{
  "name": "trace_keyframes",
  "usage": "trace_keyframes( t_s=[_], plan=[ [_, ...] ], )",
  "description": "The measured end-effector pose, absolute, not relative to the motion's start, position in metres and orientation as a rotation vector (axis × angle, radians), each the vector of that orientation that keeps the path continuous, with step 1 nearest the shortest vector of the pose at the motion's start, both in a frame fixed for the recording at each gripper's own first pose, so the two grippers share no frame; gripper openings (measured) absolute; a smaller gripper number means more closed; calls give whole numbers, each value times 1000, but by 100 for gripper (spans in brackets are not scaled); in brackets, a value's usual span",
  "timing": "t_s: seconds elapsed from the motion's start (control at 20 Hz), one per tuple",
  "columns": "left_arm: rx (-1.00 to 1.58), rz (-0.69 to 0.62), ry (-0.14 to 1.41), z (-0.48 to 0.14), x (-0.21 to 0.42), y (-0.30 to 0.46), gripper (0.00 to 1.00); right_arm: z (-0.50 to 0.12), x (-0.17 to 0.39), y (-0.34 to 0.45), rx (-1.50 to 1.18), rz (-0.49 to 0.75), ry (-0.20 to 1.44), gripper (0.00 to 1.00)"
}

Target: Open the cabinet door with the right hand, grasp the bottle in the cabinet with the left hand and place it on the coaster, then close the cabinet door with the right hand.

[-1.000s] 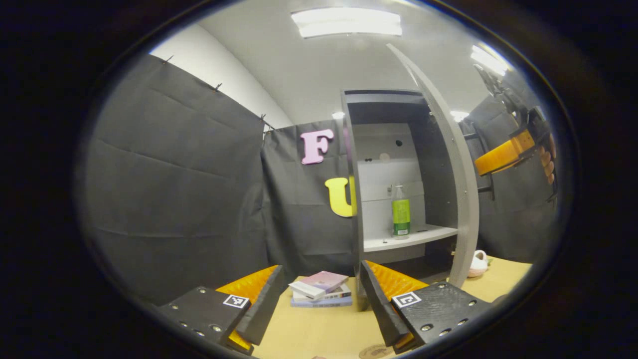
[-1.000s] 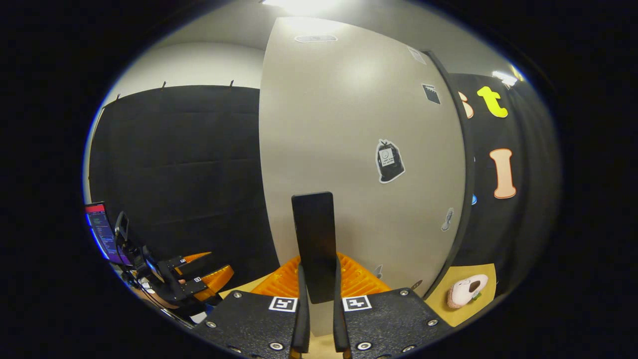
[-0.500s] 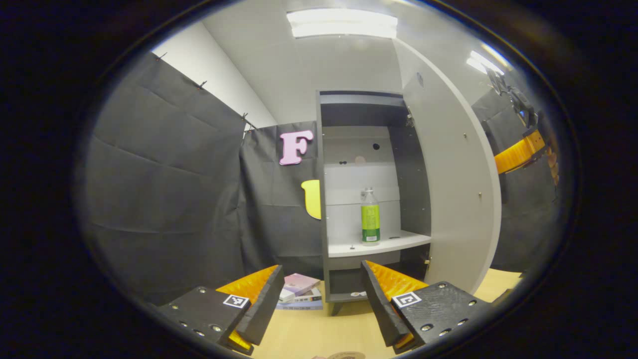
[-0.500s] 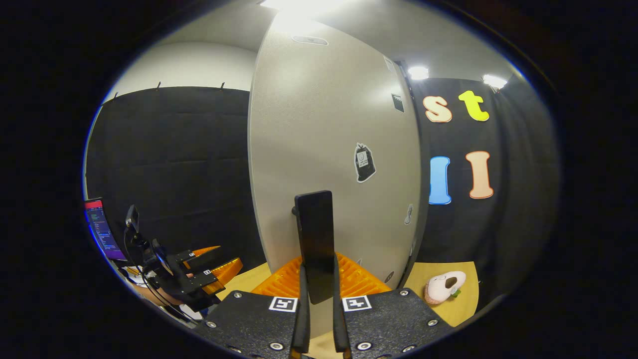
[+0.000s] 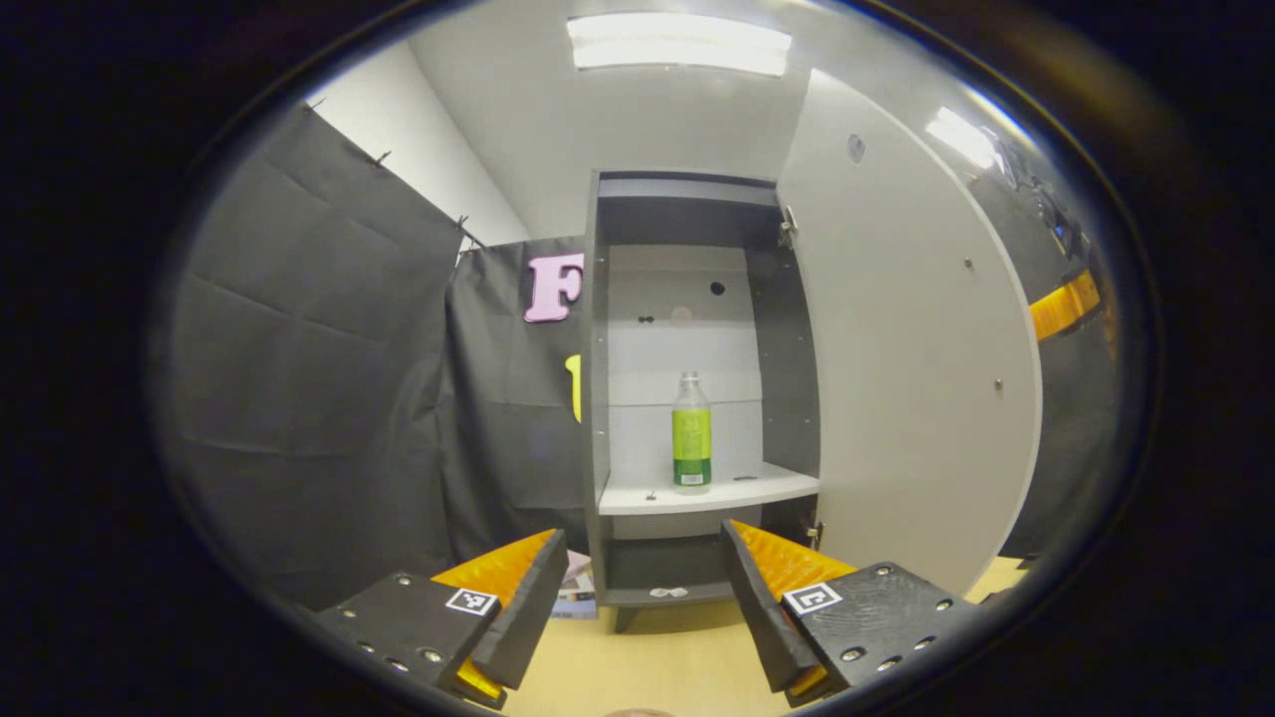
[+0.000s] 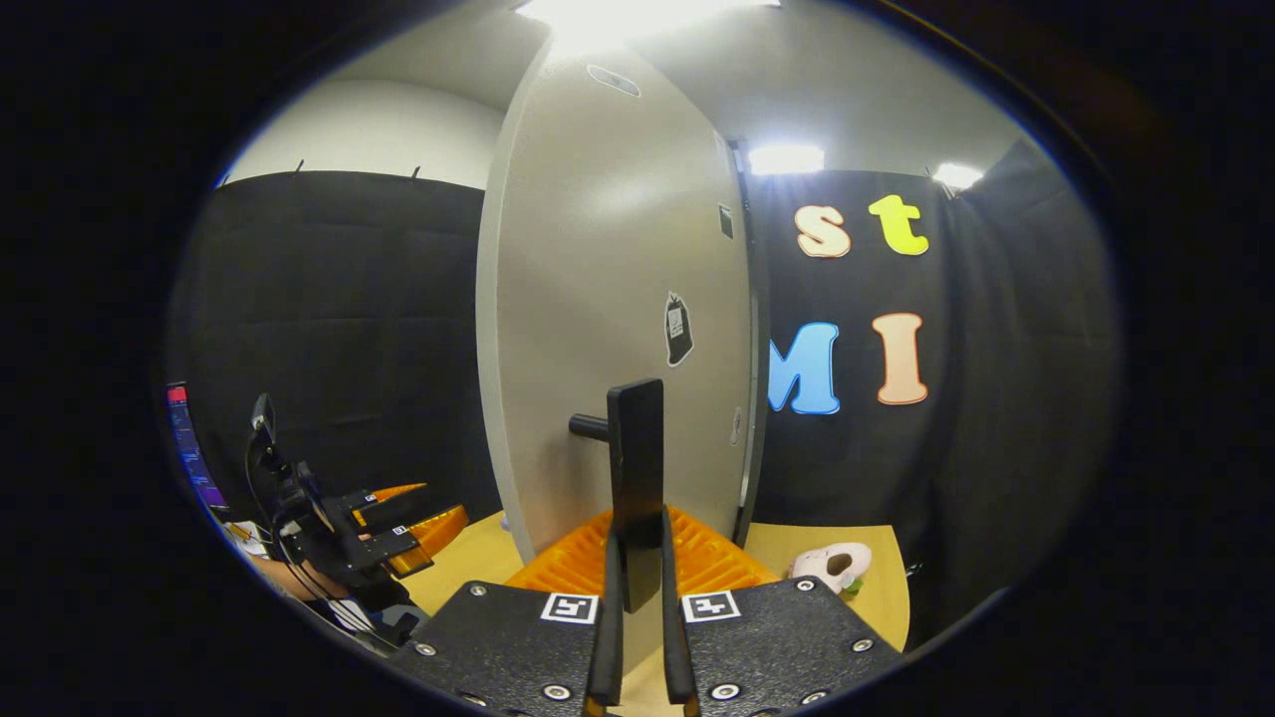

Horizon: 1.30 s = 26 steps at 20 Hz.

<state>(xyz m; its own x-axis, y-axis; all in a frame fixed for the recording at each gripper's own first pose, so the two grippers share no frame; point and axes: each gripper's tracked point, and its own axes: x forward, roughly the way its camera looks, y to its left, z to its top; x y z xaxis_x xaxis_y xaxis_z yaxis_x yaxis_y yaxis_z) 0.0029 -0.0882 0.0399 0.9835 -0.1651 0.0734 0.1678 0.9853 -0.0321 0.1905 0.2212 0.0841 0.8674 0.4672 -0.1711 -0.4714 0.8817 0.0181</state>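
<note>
A clear bottle (image 5: 690, 432) with a green label stands upright on the white shelf (image 5: 697, 493) of the grey cabinet (image 5: 598, 398). The pale cabinet door (image 5: 911, 349) hangs wide open to the right. My left gripper (image 5: 642, 597) is open, low and in front of the cabinet, well short of the bottle. In the right gripper view, my right gripper (image 6: 637, 583) is shut on the flat black door handle (image 6: 637, 478), which stands out from the door's (image 6: 618, 329) outer face. The left gripper (image 6: 393, 523) and the hand holding it appear at the lower left there.
The cabinet stands on a wooden table (image 5: 657, 662). A few books (image 5: 576, 593) lie by its left foot. A small white and pink plush toy (image 6: 832, 568) rests on the table right of the door. A lit screen (image 6: 189, 448) stands at the far left.
The door has swung further open, pulled by my right gripper. The left gripper view has turned until the cabinet opening and bottle sit centred ahead; the bottle has not moved.
</note>
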Motion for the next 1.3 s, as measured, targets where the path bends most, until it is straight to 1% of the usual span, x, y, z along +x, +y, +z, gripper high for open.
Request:
trace_keyframes(
  t_s=[0.05, 0.1, 0.15, 0.25, 0.3, 0.4, 0.45, 0.5, 0.6, 0.75, 0.8, 0.85, 0.9, 0.95, 1.05, 1.1, 1.15, 1.2, 1.3],
  plan=[
    [-46, -169, -64, 40, 3, -93, 91, 85, 190, 217, -33, 481, 166, 17],
    [-53, -171, -57, 39, 3, -98, 88, 85, 191, 212, -37, 473, 162, 17],
    [-57, -170, -50, 39, 4, -102, 91, 86, 192, 209, -33, 466, 159, 16],
    [-50, -161, -34, 36, 7, -110, 91, 86, 197, 207, -25, 445, 146, 16],
    [-46, -156, -29, 35, 8, -114, 88, 87, 200, 204, -28, 435, 136, 16],
    [-47, -148, -28, 37, 11, -124, 88, 89, 207, 197, -34, 409, 120, 16],
    [-45, -143, -32, 39, 13, -129, 88, 89, 206, 196, -25, 411, 117, 16],
    [-42, -138, -37, 43, 16, -132, 91, 89, 202, 200, -11, 433, 114, 16],
    [-34, -123, -45, 51, 24, -139, 88, 89, 200, 204, -11, 476, 99, 16],
    [-32, -134, -43, 65, 44, -149, 88, 89, 198, 184, -57, 462, 58, 17],
    [-25, -141, -49, 70, 52, -151, 90, 86, 195, 177, -67, 445, 53, 23],
    [-15, -154, -56, 76, 61, -154, 88, 84, 190, 170, -64, 437, 54, 31],
    [-12, -169, -61, 81, 71, -160, 91, 83, 188, 166, -55, 433, 51, 48],
    [-12, -186, -62, 86, 80, -165, 91, 85, 187, 158, -45, 413, 44, 59],
    [-20, -209, -64, 91, 101, -172, 91, 84, 188, 131, -35, 335, 35, 86],
    [-29, -218, -66, 93, 112, -176, 88, 82, 186, 122, -29, 294, 39, 94],
    [-36, -228, -68, 95, 122, -180, 88, 80, 185, 109, -21, 255, 45, 94],
    [-40, -237, -69, 97, 132, -184, 91, 78, 187, 98, -15, 215, 51, 94],
    [-48, -256, -68, 98, 151, -191, 90, 71, 188, 73, -10, 126, 62, 94]
  ],
)
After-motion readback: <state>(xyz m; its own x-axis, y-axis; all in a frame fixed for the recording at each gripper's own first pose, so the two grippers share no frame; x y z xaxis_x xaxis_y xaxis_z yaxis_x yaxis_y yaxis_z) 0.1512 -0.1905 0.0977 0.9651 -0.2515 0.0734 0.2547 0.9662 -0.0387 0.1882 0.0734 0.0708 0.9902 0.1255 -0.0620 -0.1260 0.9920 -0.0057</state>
